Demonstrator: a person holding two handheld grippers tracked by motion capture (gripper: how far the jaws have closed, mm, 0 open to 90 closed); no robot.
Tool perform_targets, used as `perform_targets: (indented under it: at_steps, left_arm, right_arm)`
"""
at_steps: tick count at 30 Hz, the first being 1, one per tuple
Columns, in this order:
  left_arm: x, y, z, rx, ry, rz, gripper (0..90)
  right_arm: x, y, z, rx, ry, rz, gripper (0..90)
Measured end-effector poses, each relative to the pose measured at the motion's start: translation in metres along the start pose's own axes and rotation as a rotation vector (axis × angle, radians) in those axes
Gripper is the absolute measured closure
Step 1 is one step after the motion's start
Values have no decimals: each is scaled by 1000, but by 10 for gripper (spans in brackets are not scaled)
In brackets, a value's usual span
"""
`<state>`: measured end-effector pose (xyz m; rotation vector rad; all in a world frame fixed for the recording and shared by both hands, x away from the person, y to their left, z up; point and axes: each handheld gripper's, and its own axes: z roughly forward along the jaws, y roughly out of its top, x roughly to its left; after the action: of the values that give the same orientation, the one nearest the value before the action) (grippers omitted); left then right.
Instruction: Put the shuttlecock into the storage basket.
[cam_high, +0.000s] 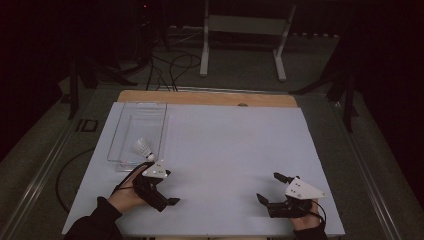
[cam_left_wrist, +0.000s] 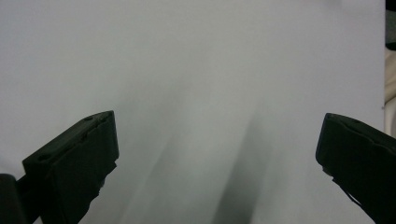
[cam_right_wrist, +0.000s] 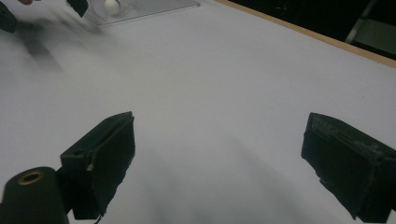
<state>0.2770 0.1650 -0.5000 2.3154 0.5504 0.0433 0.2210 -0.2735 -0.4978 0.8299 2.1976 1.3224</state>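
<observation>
A shuttlecock (cam_high: 142, 148) lies in a clear tray (cam_high: 131, 117) at the left rear of the white worktop (cam_high: 225, 150). It rests near the tray's front end, cork toward the person and slightly right, feathered skirt pointing back and left, so its long axis runs roughly along the tray's length.

The left gripper (cam_high: 167, 187) sits just in front of the tray's near edge, held in the person's left hand (cam_high: 125, 196). Its jaws are spread wide with nothing between them; in the left gripper view they frame bare worktop. They point toward the right across the table, so the shuttlecock lies behind and to the side of them, not ahead.

The right gripper (cam_high: 267, 187) rests near the front right of the worktop, well apart from the tray. Its jaws are also spread and empty. They face left across the table, and in the right gripper view the shuttlecock's cork (cam_right_wrist: 112, 5) and the tray's corner (cam_right_wrist: 154, 8) show far off at the top left.

The left hand is clearly the nearer one. To reach the shuttlecock, I judge it would have to turn the jaws toward the tray and come over its near wall, closing across the cork end.
</observation>
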Motion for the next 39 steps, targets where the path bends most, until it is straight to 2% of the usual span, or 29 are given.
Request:
perform_targets:
  at_steps: [7,15,18,24,28,30,39]
  left_arm:
    - [-3,-12,-3,-10,27,6,1]
    - [-8,-23,-4,-11,89,-30,1]
    - [-8,-27,-5,-27,99,-56,1]
    - [-11,-34,-4,-17,112,-64,1]
    - [-11,-36,-7,-38,131,-78,1]
    - [-11,-39,-11,-66,150,-92,1]
    - [-11,-44,-11,-87,176,-119,1]
  right_arm:
    - [1,0,0,5,-2,2,99]
    - [1,0,0,4,-2,2,99]
    - [1,1,0,5,0,1,99]
    - [1,0,0,4,-1,1,99]
    - [1,0,0,5,-2,0,99]
    - [1,0,0,6,-3,-1,99]
    - [0,-1,0,11,-5,-11,99]
